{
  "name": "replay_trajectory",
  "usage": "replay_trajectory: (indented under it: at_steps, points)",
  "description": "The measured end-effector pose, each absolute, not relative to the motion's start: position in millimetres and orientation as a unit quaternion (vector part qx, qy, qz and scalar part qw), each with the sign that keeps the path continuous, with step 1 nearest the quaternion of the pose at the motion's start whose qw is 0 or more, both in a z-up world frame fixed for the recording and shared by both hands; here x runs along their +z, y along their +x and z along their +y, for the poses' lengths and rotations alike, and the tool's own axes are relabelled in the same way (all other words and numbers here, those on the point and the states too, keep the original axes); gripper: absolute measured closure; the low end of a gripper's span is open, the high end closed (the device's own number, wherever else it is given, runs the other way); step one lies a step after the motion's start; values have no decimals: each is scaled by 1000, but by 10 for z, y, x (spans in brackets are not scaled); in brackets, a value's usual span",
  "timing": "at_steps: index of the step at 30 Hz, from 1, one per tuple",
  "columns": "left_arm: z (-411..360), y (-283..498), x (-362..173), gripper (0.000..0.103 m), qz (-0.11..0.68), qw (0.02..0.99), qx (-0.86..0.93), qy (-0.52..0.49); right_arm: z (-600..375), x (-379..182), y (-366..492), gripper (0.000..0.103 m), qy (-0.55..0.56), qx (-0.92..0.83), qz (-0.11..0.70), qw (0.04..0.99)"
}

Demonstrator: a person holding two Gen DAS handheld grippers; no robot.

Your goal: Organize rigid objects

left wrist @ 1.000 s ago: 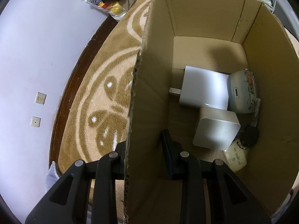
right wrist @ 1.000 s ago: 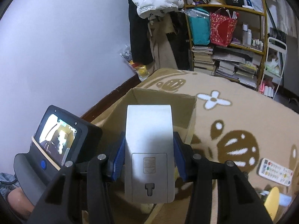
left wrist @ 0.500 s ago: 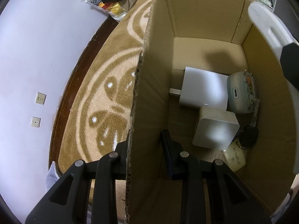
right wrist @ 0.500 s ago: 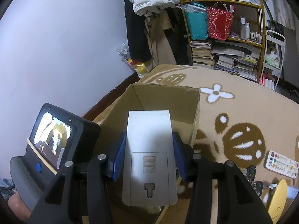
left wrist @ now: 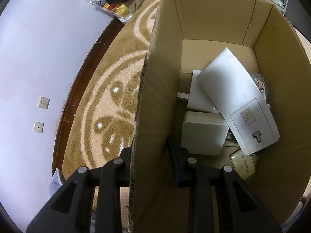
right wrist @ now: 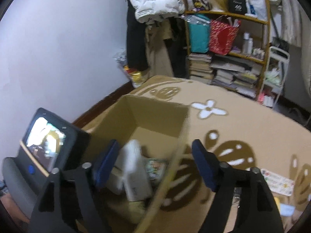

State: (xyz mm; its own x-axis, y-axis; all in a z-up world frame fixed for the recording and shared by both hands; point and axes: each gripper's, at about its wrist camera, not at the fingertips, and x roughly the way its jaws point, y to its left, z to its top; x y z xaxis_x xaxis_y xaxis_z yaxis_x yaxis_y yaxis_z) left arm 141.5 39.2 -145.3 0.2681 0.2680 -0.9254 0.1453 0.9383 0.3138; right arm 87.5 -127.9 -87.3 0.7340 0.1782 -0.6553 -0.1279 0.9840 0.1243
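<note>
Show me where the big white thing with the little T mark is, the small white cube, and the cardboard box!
big white device [left wrist: 233, 97], left wrist view, its flat top face
small white cube [left wrist: 204, 132], left wrist view, its top face
cardboard box [left wrist: 153, 116], left wrist view, its left wall

Tan carpet [right wrist: 243, 128] with brown swirls and a white flower motif [right wrist: 209, 108] covers the floor. Wooden shelf unit [right wrist: 266, 38] at the carpet's far edge: teal bag [right wrist: 198, 33] touching red bag [right wrist: 222, 36], bottles [right wrist: 247, 42], stacked books [right wrist: 201, 66] on the bottom. White puffer jacket [right wrist: 155, 0] and dark clothes [right wrist: 134, 38] hang left of it. Plastic bag of yellow stuff [left wrist: 114, 7] by the baseboard. Two wall sockets [left wrist: 43, 103] on the white wall. White remote [right wrist: 278, 180] near the carpet's right edge.
</note>
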Motion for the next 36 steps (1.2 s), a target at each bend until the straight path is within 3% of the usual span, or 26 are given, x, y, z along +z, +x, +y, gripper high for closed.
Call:
replay_trajectory:
  at_steps: [7, 36]
  points:
    - [389, 1409, -1453, 75, 603, 778, 40, 174, -1652, -907, 954, 0, 42, 21, 369, 928]
    - [331, 1378, -1446, 74, 599, 778, 42, 187, -3249, -1628, 877, 0, 241, -216, 470, 821]
